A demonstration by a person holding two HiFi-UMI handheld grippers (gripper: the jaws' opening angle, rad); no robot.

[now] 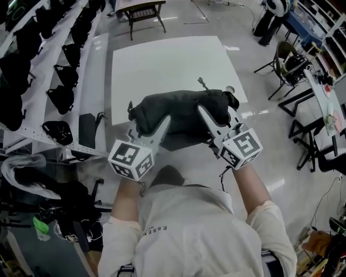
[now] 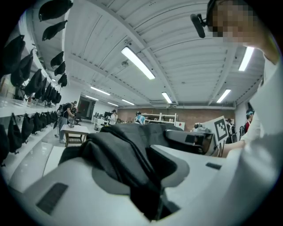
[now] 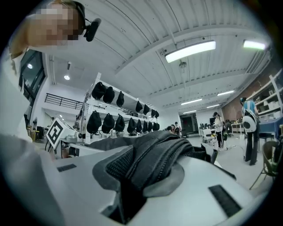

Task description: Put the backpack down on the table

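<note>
A black backpack [image 1: 181, 111] is held up in the air between my two grippers, over the near edge of the white table [image 1: 162, 62]. My left gripper [image 1: 157, 130] is shut on the pack's left side, and dark fabric [image 2: 128, 163] fills the gap between its white jaws. My right gripper [image 1: 211, 121] is shut on the right side, with a padded mesh strap [image 3: 150, 159] pinched between its jaws. Both grippers point forward, roughly level. The right gripper's marker cube [image 2: 221, 128] shows in the left gripper view. The pack's underside is hidden.
White shelves [image 1: 59, 65] with several black bags run along the left. More dark bags [image 1: 65, 200] lie on the floor at the lower left. A small wooden table [image 1: 140, 11] stands beyond the white one. Chairs and desks [image 1: 289, 65] stand at the right.
</note>
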